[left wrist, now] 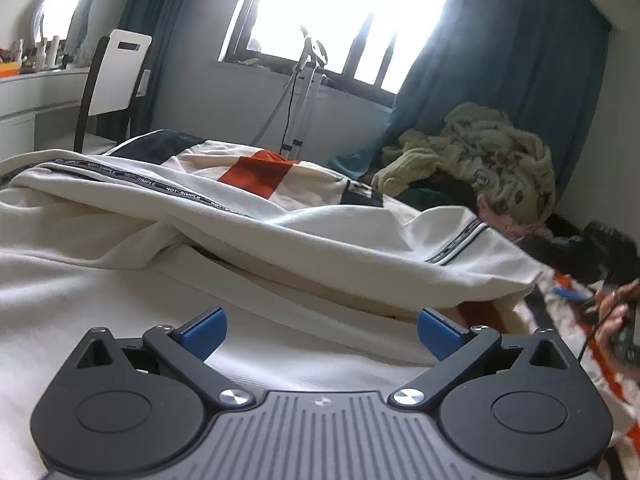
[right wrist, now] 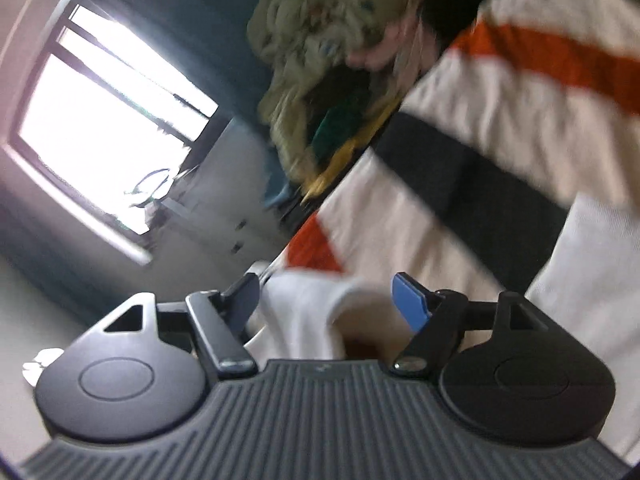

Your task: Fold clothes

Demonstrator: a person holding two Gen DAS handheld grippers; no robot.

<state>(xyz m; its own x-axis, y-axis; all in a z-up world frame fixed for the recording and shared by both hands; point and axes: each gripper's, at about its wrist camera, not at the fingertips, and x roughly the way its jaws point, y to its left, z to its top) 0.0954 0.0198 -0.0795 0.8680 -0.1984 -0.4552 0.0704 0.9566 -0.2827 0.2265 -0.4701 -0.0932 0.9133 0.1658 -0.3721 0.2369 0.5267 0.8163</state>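
While left tongs (left wrist: 320, 334) gape empty | right tongs (right wrist: 326, 304) wide around cream garment (right wrist: 308, 312) | clothes heap (left wrist: 472, 160) beyond

The right wrist view is smeared throughout: the cream garment (right wrist: 500, 128) with its orange and dark bands has no sharp edge anywhere, and it runs off the right border. Above it, the yellowish heap of clothes (right wrist: 320, 28) is cut by the top border, its print unreadable. Below the garment, a white fold lies between the fingers of the right gripper (right wrist: 326, 304), but blur hides whether they touch it. In the left wrist view, right of the garment (left wrist: 240, 216), a blurred hand (left wrist: 614, 320) holding something dark is clipped by the edge.
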